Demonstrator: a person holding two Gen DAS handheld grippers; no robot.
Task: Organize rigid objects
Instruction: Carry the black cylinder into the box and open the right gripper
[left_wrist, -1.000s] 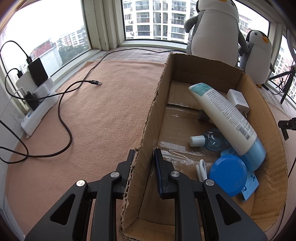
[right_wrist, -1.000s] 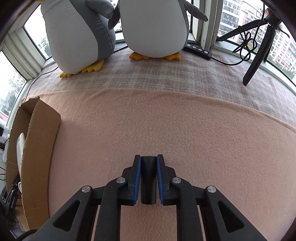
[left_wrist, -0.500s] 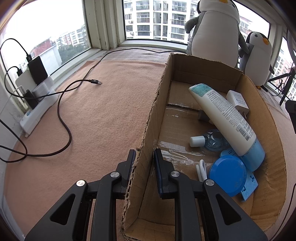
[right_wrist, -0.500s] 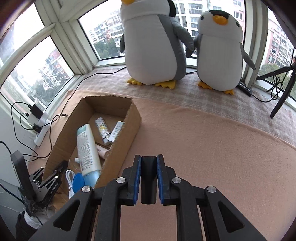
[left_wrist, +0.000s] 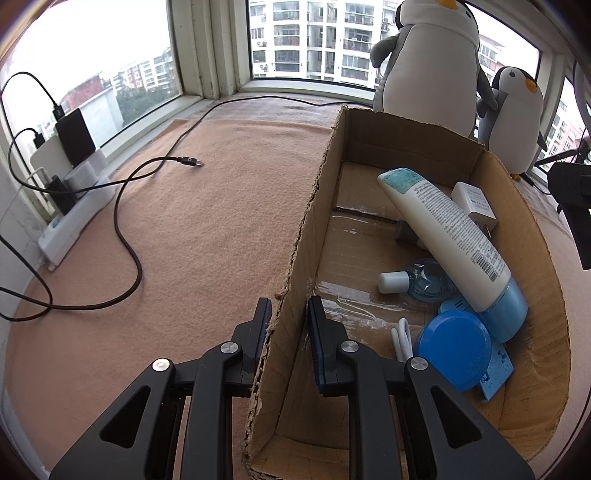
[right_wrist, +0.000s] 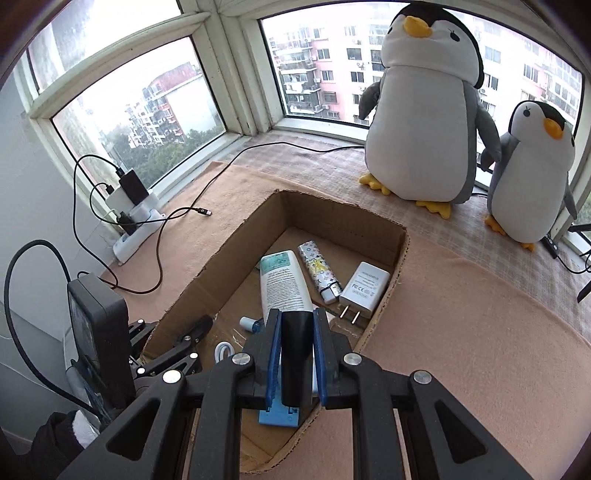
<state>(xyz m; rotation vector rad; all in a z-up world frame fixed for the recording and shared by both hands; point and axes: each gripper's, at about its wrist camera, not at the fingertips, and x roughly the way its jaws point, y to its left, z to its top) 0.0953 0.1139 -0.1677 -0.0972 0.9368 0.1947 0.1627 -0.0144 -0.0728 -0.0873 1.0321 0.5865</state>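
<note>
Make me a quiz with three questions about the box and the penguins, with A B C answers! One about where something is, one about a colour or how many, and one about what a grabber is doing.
1. Where is the white charger plug?
A. inside the cardboard box
B. on the blanket outside the box
C. on the window sill

2. How many plush penguins stand by the window?
A. one
B. two
C. four

3. What is the right gripper doing?
A. hanging open and empty
B. gripping the box wall
C. shut on a black object

Answers:
1. A: the plug lies on the box floor beside the patterned lighter.
2. B: a big penguin and a small penguin stand side by side.
3. C: the blue pads press both sides of the black object, held above the box.
</note>
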